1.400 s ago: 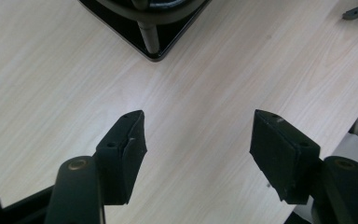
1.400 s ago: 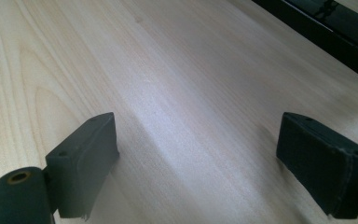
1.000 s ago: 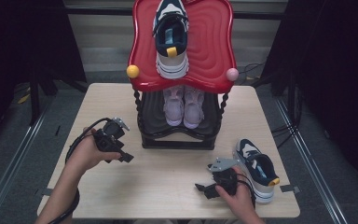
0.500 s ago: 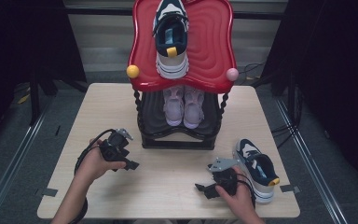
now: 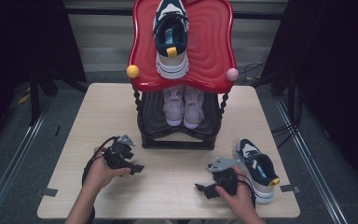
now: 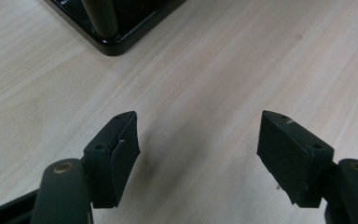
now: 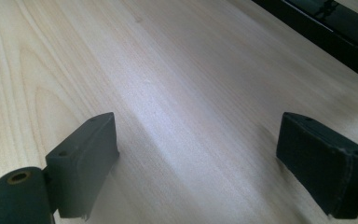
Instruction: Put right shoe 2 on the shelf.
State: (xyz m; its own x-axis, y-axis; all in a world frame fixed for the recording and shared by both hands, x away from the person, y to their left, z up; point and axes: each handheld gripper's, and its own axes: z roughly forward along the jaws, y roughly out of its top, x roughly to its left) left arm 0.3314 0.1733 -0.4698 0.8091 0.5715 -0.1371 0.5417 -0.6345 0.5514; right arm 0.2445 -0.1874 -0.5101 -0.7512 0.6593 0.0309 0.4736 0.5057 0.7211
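Observation:
My left gripper sits low over the table's left half in the person's hand, in front of the rack's left corner. Its jaws are open, with bare wood between them in the left gripper view. Near the front edge my right gripper is open too and holds nothing. A navy and white sneaker lies on the table just right of the right hand. Its match stands on the rack's red top tray. A pale pink pair sits on the black lower shelf.
The black rack base stands at the table's middle back; its corner is close ahead of the left jaws, and its edge runs at the upper right of the right gripper view. Yellow and pink knobs flank the tray.
The left hand has come down and toward the front edge, a little to the right, with its gripper. The right hand and the shoes have stayed put.

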